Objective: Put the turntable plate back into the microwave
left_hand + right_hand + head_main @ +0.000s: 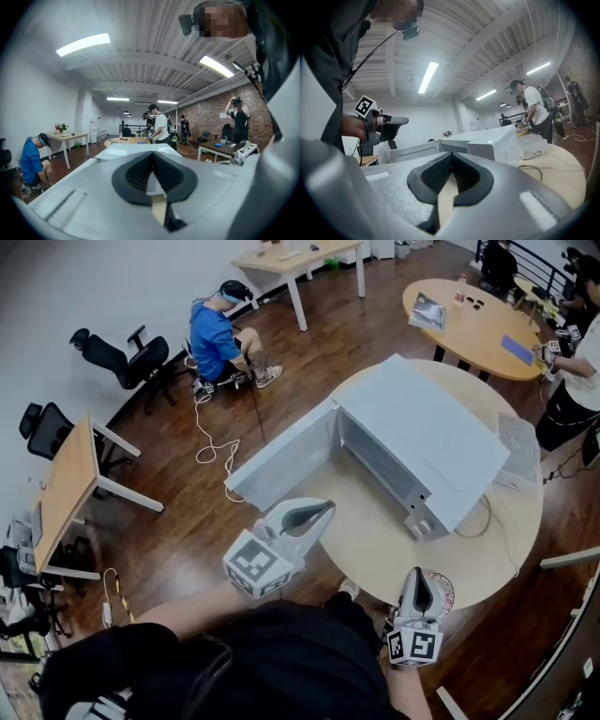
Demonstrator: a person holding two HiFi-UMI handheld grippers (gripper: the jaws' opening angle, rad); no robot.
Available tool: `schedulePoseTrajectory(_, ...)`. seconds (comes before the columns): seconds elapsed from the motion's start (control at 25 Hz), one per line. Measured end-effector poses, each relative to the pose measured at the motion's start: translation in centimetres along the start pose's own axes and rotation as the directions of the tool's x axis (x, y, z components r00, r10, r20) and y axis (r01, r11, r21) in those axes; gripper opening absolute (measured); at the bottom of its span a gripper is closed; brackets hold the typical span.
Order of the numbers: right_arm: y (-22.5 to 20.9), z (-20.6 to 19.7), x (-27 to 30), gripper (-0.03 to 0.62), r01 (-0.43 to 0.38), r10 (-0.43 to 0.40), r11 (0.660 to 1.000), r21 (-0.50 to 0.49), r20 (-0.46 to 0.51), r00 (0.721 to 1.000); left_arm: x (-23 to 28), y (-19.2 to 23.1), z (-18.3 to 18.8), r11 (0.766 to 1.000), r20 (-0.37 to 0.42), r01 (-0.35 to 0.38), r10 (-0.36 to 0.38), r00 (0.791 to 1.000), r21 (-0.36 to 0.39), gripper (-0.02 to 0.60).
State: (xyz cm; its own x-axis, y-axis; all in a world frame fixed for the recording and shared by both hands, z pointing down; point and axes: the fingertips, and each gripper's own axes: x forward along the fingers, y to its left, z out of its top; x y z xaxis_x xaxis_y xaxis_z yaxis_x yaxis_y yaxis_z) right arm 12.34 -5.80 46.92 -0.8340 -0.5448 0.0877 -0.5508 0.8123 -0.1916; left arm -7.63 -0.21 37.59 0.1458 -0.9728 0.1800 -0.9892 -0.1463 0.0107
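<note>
Left gripper (325, 507) and right gripper (418, 574), head view: both held at the near edge of the round table (375, 540), pointing toward the microwave (422, 442), whose door (281, 460) stands open; a round plate (443, 593), partly hidden, lies at the table rim just beside the right gripper. Left gripper view: jaws pressed together, nothing between them. Right gripper view: jaws likewise closed and empty, microwave ahead, left gripper at the left
</note>
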Motion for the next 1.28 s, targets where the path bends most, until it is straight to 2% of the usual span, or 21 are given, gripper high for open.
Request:
schedulePoseTrajectory(0.16,-0.5,0.6,1.0,0.002,-0.019,0.019,0.999,-0.035,-0.008,1.0,0.8,1.2,-0.3,0.999,-0.017,-0.02,0.019,1.0,-0.028,0.005)
schedulePoseTrajectory(0.28,-1.4,0.3,2.7,0.002,-0.021,0.021,1.0,-0.021,-0.021,1.0,1.2,1.7,-0.7,0.999,-0.03,-0.027,0.027,0.999,-0.023,0.005)
schedulePoseTrajectory(0.52,-0.8,1.5,4.9,0.002,-0.071,0.07,0.996,-0.058,-0.023,0.997,1.9,3.5,-0.3,0.997,-0.016,-0.061,0.06,0.998,-0.042,0.005)
schedulePoseTrajectory(0.84,-0.2,2.0,7.3,0.002,-0.085,0.083,0.992,-0.091,-0.024,0.996,1.9,5.3,0.6,0.998,0.012,-0.066,0.066,0.998,0.022,0.005)
schedulePoseTrajectory(1.08,0.6,1.8,6.4,0.002,-0.037,0.029,0.99,-0.133,-0.061,0.998,2.8,6.2,1.3,0.999,0.029,-0.014,0.013,1.0,0.049,0.005)
schedulePoseTrajectory(1.28,0.5,1.9,6.3,0.002,0.057,-0.065,0.986,-0.157,-0.046,0.997,4.1,8.1,1.4,0.996,0.053,0.046,-0.05,0.997,0.079,0.005)
